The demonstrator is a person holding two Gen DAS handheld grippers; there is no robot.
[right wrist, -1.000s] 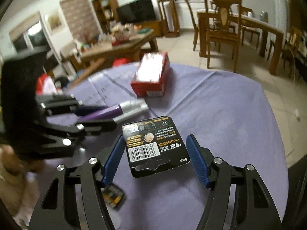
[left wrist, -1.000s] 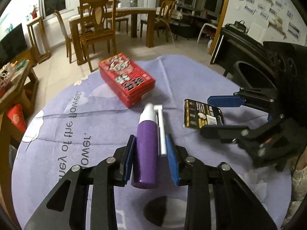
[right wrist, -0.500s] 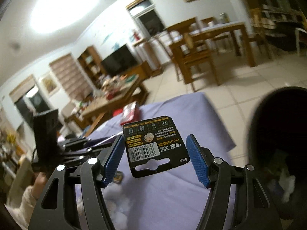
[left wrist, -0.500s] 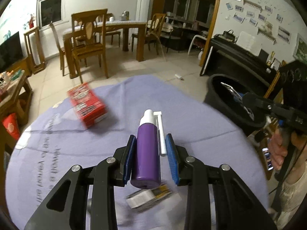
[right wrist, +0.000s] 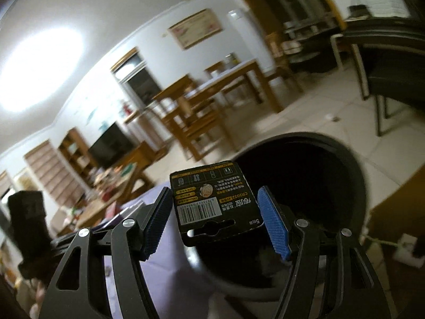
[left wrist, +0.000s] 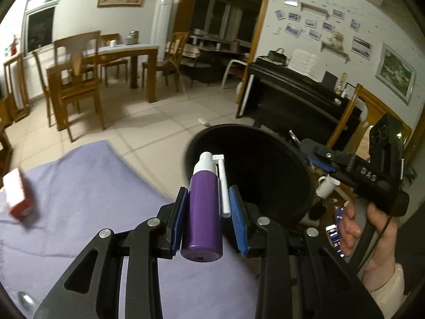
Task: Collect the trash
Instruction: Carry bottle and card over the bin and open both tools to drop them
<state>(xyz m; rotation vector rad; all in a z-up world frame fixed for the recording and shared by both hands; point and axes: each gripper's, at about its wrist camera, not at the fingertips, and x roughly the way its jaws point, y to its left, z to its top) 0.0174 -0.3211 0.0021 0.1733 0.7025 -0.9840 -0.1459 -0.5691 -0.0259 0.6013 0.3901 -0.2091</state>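
Between left gripper (left wrist: 207, 211) pads: purple bottle (left wrist: 204, 212), clamped mid-body, likely light, slick | right gripper (right wrist: 216, 222) grasps card (right wrist: 213, 203) by its edges; thin, bendy | ahead of both: bin (left wrist: 297, 180)

Purple spray bottle (left wrist: 204, 212), white nozzle forward, and black battery card (right wrist: 215, 204) both before black bin (right wrist: 318, 186) mouth.

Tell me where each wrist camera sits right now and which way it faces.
Left wrist: on the left claw, facing the black bin past the gripped purple spray bottle; the person's right hand shows.
Right wrist: on the right claw, tilted upward toward the bin and dining room, gripping a battery card.
Shared: the bin, purple tablecloth, dining table.
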